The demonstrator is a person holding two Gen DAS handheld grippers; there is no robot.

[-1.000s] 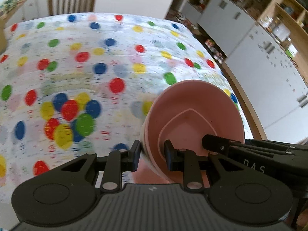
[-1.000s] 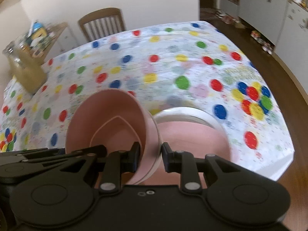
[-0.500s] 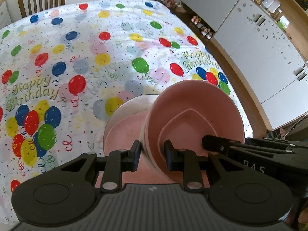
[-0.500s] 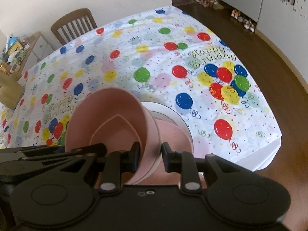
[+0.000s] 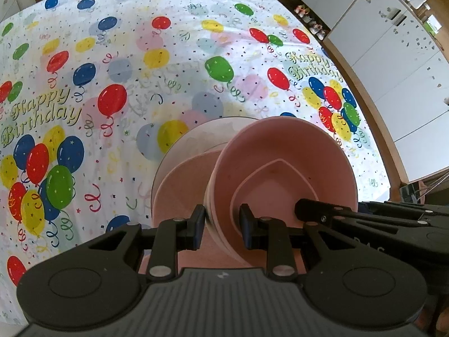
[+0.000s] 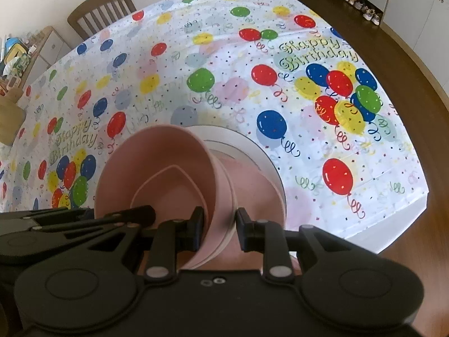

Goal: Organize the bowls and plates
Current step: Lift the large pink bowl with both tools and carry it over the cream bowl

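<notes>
Two grippers, left gripper [image 5: 219, 226] and right gripper [image 6: 218, 229], each clench opposite walls of the bowl [image 5: 283, 179], sharing its load above the plate [image 5: 179, 185] on the surface [image 5: 168, 56].

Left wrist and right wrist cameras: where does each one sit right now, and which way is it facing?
Left wrist view: on the left gripper, facing steeply down at the balloon tablecloth; its fingers clamp the pink bowls, with the right gripper's finger in view.
Right wrist view: on the right gripper, facing down, clamping the opposite wall; left gripper at left.
Shared: bowls, the plate below, tablecloth, chair.
</notes>
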